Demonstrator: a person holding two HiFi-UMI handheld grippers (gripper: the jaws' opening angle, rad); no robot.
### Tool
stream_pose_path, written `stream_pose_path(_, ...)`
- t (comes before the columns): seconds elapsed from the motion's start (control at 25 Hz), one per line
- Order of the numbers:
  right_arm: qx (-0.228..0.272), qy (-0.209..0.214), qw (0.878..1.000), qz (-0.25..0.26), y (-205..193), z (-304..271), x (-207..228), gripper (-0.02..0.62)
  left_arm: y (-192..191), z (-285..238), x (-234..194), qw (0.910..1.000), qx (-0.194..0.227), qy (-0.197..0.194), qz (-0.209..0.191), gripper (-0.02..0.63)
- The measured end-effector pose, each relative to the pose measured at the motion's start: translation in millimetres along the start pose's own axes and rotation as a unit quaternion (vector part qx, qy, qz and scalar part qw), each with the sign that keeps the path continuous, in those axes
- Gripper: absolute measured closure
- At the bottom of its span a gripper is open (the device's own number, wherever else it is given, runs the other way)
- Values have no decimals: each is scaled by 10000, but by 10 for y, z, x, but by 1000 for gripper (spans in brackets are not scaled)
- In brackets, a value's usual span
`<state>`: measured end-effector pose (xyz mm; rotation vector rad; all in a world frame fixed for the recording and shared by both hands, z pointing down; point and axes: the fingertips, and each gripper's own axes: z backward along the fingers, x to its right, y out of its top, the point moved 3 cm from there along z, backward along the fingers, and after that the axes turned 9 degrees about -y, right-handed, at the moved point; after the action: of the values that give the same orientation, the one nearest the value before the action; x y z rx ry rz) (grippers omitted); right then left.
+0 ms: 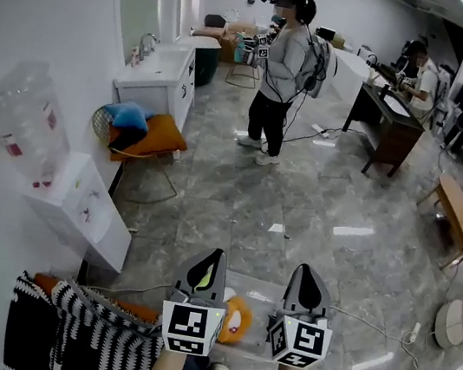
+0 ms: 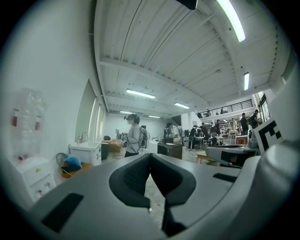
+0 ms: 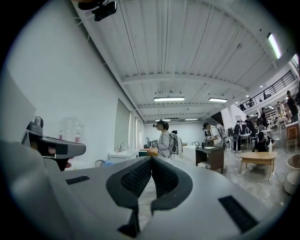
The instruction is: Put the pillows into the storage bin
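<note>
My left gripper [image 1: 217,256] and right gripper [image 1: 304,271] are both pressed together, nothing pinched. The orange pillow [image 1: 154,135] lies plump on a chair [image 1: 101,125] with a blue pillow [image 1: 127,114] on top (both well apart from me).

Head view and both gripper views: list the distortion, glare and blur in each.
Head view: fisheye bend with dark corners; white streaks of glare on the glossy floor; a mosaic patch hides the face of the standing person. Left gripper view: round black vignette, strip light blown out. Right gripper view: same vignette, ceiling lines curved.
</note>
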<state>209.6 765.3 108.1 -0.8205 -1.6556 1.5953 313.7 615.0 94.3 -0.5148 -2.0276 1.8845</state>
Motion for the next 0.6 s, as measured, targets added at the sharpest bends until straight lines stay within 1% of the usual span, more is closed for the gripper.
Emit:
stream_pose_path(0.4, -90, -24, 10000, 27, -77, -26, -70, 584, -45, 30, -68, 10000, -69, -7, -19, 592)
stream_pose_path(0.6, -89, -23, 9999, 60, -116, -45, -156, 585, -43, 39, -140, 10000, -24, 2, -30, 592)
